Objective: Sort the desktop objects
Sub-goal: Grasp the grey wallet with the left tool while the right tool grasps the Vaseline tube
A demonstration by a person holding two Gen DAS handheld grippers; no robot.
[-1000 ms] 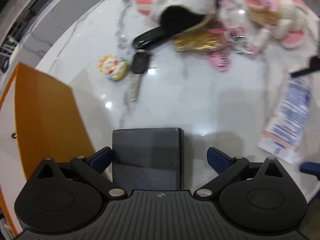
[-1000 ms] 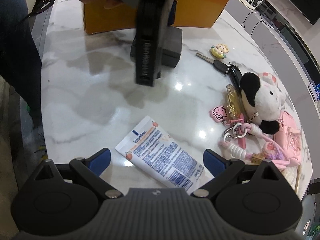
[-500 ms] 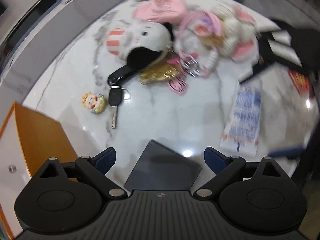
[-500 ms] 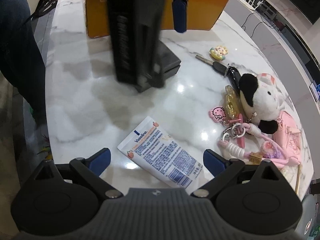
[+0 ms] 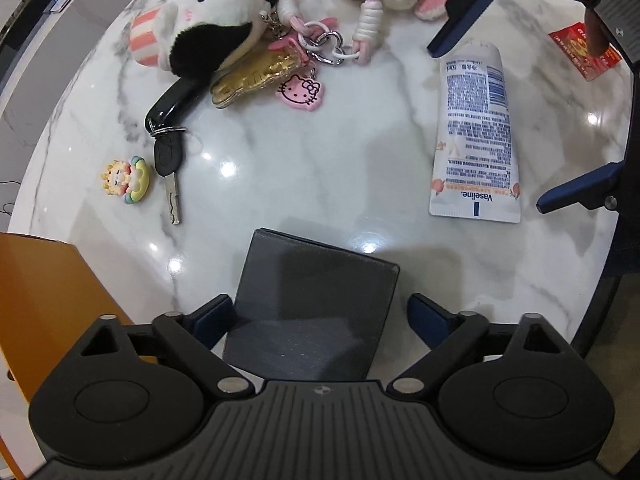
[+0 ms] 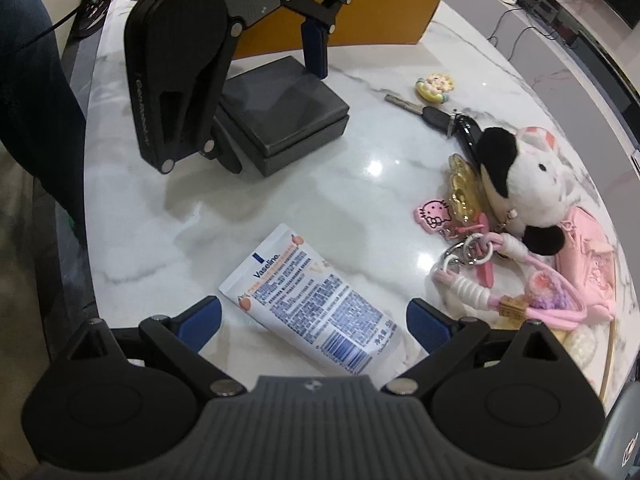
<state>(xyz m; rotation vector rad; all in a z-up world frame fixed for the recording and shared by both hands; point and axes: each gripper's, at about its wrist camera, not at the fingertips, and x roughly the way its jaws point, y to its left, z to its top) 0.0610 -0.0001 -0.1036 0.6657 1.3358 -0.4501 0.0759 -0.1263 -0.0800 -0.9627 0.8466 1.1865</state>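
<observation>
A dark grey square box (image 5: 312, 308) (image 6: 282, 114) lies on the marble table between the open fingers of my left gripper (image 5: 320, 316) (image 6: 276, 108), which straddles it without clamping. A white Vaseline tube (image 5: 476, 136) (image 6: 316, 304) lies flat between the open fingers of my right gripper (image 6: 314, 316) (image 5: 516, 120), which hovers over it. A car key (image 5: 168, 156) (image 6: 434, 114), a small round charm (image 5: 126, 180) (image 6: 434, 86), a Hello Kitty charm (image 5: 302, 90) (image 6: 434, 214), a black-and-white plush (image 5: 212, 28) (image 6: 524, 172) and pink keychains (image 5: 340, 36) (image 6: 520, 280) lie scattered.
An orange box (image 5: 48, 300) (image 6: 360, 4) stands at the table's edge beside the grey box. A red packet (image 5: 584, 52) lies at the far right. A person's leg in jeans (image 6: 36, 92) is beside the table.
My left gripper has swung round and dropped lower over the grey box, fingers now either side of it. The right gripper has moved closer over the Vaseline tube.
</observation>
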